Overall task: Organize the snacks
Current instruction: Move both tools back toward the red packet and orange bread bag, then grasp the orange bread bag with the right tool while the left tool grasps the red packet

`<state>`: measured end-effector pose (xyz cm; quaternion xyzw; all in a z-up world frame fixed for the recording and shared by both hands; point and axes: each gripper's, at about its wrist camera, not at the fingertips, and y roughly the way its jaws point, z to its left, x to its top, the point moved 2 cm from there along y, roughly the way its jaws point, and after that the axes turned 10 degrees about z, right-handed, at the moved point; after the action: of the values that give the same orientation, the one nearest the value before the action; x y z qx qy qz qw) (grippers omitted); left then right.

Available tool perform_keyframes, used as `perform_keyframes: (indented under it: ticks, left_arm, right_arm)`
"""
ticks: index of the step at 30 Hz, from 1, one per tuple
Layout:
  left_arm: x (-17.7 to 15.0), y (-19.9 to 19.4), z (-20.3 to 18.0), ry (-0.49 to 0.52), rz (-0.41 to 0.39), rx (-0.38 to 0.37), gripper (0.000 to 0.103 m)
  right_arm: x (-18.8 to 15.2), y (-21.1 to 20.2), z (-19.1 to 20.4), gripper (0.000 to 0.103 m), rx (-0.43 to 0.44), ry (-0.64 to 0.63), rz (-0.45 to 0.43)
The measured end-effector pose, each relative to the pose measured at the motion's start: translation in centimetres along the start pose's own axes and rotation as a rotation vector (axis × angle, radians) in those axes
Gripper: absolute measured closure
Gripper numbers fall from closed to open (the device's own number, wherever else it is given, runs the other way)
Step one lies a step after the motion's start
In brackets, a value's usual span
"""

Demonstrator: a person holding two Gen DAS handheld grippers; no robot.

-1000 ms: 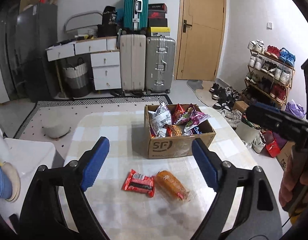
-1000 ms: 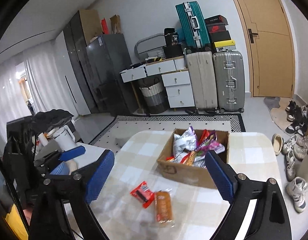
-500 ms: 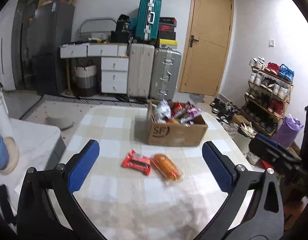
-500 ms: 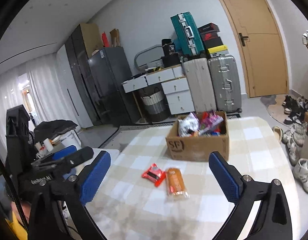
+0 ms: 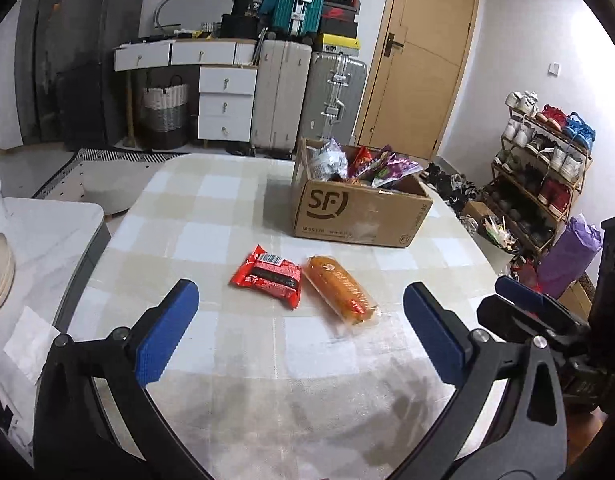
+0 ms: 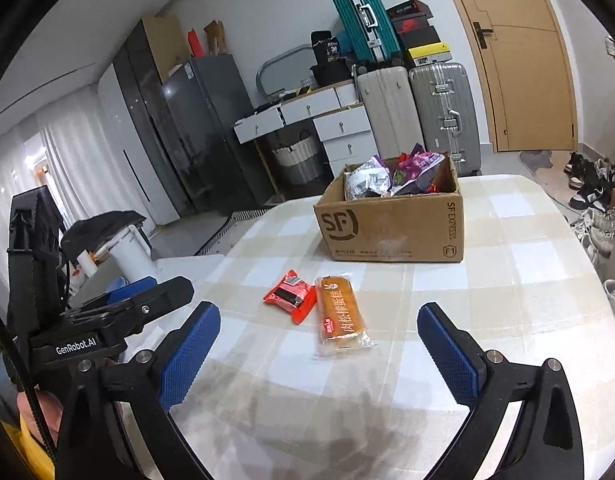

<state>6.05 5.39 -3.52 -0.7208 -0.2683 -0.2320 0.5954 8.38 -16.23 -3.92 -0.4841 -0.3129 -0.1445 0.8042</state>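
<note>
A red snack packet (image 5: 268, 277) (image 6: 291, 296) and an orange bread packet (image 5: 339, 289) (image 6: 341, 311) lie side by side on the checked tablecloth. Behind them stands a cardboard SF box (image 5: 359, 212) (image 6: 391, 228) holding several snack bags. My left gripper (image 5: 303, 336) is open and empty above the table's near edge, short of the two packets. My right gripper (image 6: 319, 348) is open and empty, also short of the packets. Each gripper shows at the edge of the other's view.
The round table (image 5: 211, 216) has a white side cabinet (image 5: 43, 232) to its left. Suitcases (image 5: 303, 92), drawers and a door stand at the back wall. A shoe rack (image 5: 547, 168) stands to the right.
Both grippers have dropped lower and pulled back toward the near edge of the table; the box now appears more side-on. Both stay open. The packets have not moved.
</note>
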Motion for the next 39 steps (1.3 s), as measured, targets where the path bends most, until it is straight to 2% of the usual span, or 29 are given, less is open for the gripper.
perform_keyframes:
  ticks: [5, 14, 21, 27, 28, 29, 30, 33, 36, 37, 39]
  left_arm:
    - [1.4, 3.2, 0.5, -0.012, 0.034, 0.008, 0.001]
    - [1.5, 9.2, 2.2, -0.05, 0.12, 0.021, 0.001]
    - [1.7, 14.1, 5.1, -0.103, 0.177, 0.047, 0.001]
    - [1.2, 16.4, 7.3, -0.13, 0.208, 0.067, 0.001]
    - [1.1, 16.9, 7.6, -0.136, 0.212, 0.072, 0.001]
    - [1.0, 17.0, 7.9, -0.138, 0.215, 0.075, 0.001]
    - [1.1, 17.4, 8.2, -0.144, 0.221, 0.08, 0.001]
    - [0.7, 17.9, 8.7, -0.149, 0.229, 0.094, 0.001]
    - [0.2, 17.4, 9.0, -0.144, 0.23, 0.111, 0.001]
    - [0.1, 17.3, 9.1, -0.14, 0.232, 0.122, 0.001]
    - [-0.2, 17.0, 9.3, -0.14, 0.234, 0.133, 0.001]
  right_arm:
    - [0.6, 2.6, -0.6, 0.002, -0.001, 0.004, 0.056]
    - [2.2, 8.9, -1.6, 0.002, 0.008, -0.002, 0.168]
    - [3.1, 14.0, -2.3, 0.002, 0.007, -0.005, 0.245]
    - [3.2, 18.1, -2.1, 0.002, -0.036, -0.055, 0.306]
    - [3.2, 18.7, -2.0, 0.008, -0.052, -0.069, 0.311]
    - [3.1, 19.0, -1.8, 0.018, -0.07, -0.084, 0.313]
    - [3.0, 19.4, -1.6, 0.022, -0.089, -0.105, 0.315]
    - [2.3, 20.8, -0.7, 0.025, -0.131, -0.181, 0.337]
    - [1.9, 21.9, -0.4, 0.037, -0.125, -0.194, 0.354]
    - [1.9, 22.0, -0.3, 0.047, -0.129, -0.2, 0.347]
    - [1.8, 22.1, -0.4, 0.056, -0.12, -0.201, 0.341]
